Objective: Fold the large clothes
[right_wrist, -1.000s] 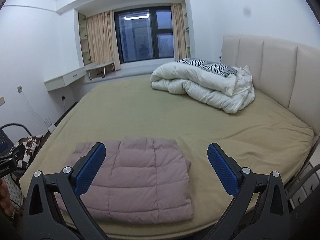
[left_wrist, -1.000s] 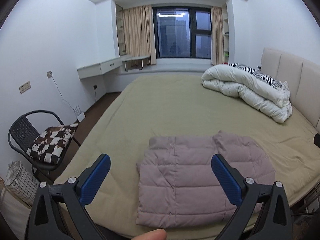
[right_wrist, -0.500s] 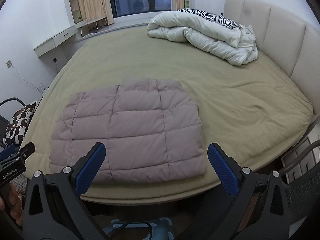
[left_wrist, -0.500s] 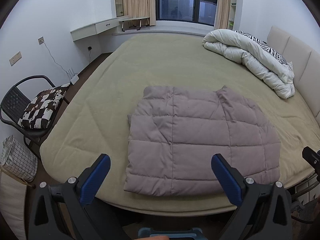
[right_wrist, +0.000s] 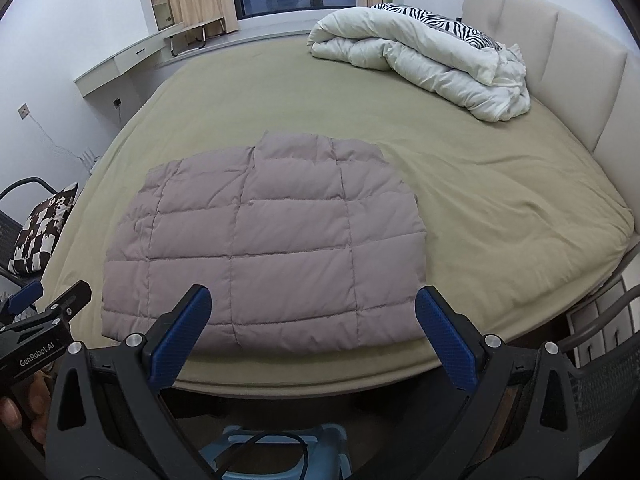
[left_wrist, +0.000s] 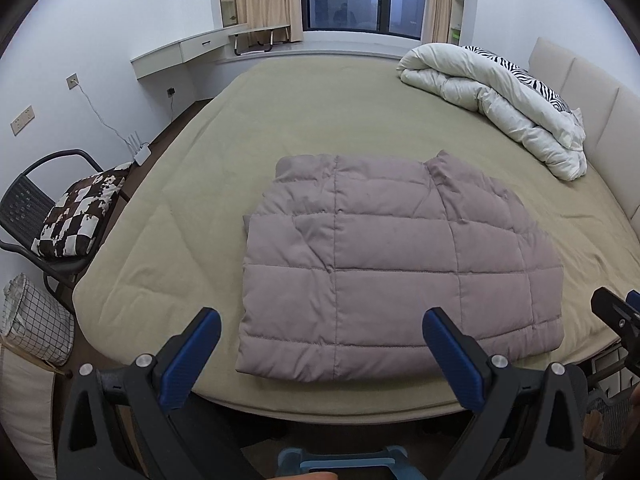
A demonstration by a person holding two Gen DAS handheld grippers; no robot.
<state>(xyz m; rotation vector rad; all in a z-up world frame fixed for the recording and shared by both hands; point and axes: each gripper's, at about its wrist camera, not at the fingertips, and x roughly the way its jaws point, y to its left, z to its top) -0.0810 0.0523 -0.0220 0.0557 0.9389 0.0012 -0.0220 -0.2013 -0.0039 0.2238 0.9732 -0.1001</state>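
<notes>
A mauve quilted puffer garment point(left_wrist: 396, 264) lies folded flat near the front edge of the olive bed point(left_wrist: 320, 120); it also shows in the right wrist view point(right_wrist: 264, 248). My left gripper point(left_wrist: 320, 340) is open and empty, held just short of the garment's near edge. My right gripper point(right_wrist: 312, 320) is open and empty, also in front of the near edge, above the bed's rim point(right_wrist: 520, 200). Each gripper shows at the edge of the other's view: the right one point(left_wrist: 618, 316) and the left one point(right_wrist: 44, 312).
A rolled white duvet point(left_wrist: 496, 96) with a zebra pillow lies at the bed's far right by the headboard point(left_wrist: 600, 112). A black chair with a checked cushion point(left_wrist: 76, 216) and a wire basket point(left_wrist: 32, 324) stand at the left. A blue stool point(right_wrist: 276, 456) sits below.
Both grippers have tilted down and moved closer over the bed's front edge, so the garment now fills more of each view. The garment has not moved. Both jaws stay open.
</notes>
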